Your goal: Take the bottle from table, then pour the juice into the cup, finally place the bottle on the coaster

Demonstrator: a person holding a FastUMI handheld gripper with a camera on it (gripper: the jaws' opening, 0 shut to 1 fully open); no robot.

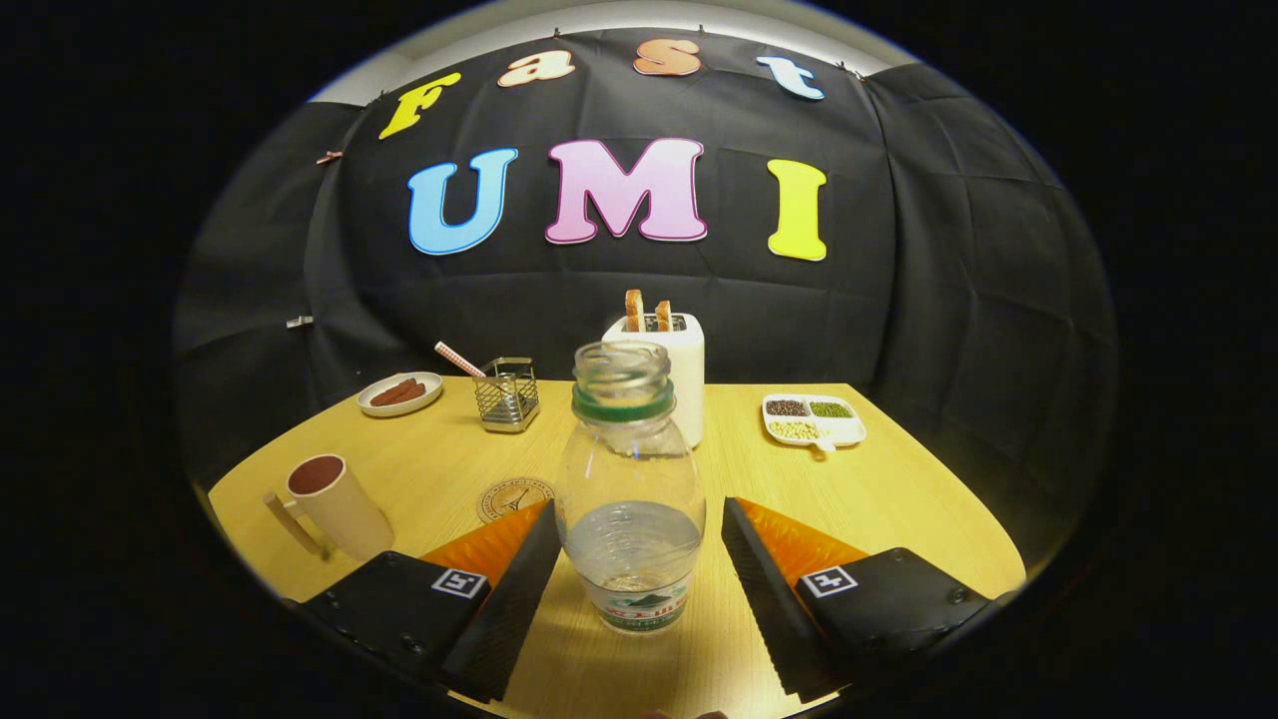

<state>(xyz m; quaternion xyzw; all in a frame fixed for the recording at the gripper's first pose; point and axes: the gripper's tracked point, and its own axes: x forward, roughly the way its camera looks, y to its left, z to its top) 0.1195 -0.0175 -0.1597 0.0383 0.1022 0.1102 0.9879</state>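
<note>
Bottle framed, not yet gripped.

The clear, uncapped plastic bottle (630, 489) stands upright on the yellow wooden counter (899, 499), between my claw (632, 559) fingers; I hold them wide, clear of its sides, level for a low grasp. The round coaster (511, 497) and beige mug (334, 504) wait just beyond, leftward.

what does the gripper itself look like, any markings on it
The gripper has two long, flat fingers with ribbed inner faces. Behind each sits a boxy block with small screws and a square black-and-white tag on top.
</note>
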